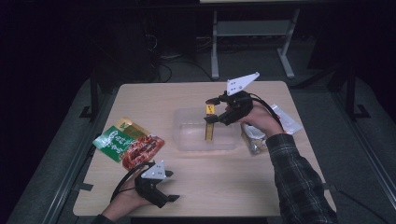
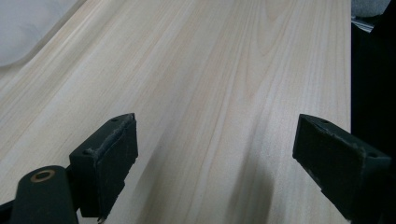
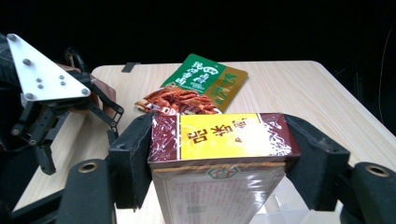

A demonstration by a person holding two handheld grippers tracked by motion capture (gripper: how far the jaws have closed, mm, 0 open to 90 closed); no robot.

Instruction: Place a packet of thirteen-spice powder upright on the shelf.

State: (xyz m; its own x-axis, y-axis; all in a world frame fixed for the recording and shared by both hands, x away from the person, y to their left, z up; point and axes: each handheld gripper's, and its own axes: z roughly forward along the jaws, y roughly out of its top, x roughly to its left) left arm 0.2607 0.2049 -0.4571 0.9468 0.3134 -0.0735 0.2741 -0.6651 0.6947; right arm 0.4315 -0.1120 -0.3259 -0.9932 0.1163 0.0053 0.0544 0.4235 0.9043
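Broad pale wooden surface, dim room all round. Mid-surface, sat a clear plastic tub, long side across the high view. Off to the left, lay a green snack packet with a red one overlapping it, both flat, well apart from the tub. At the right edge, rested a couple of crinkly clear wrappers, contents too murky to call. Right gripper hung over the tub, clamped on the top end of a slim brown-and-yellow box, box upright, lower end down inside the tub or just above its floor, hard to say which. From the right gripper view, pads pressed flat on both narrow sides of that box. Left gripper rested low near the front edge, jaws wide apart, bare wood between them.
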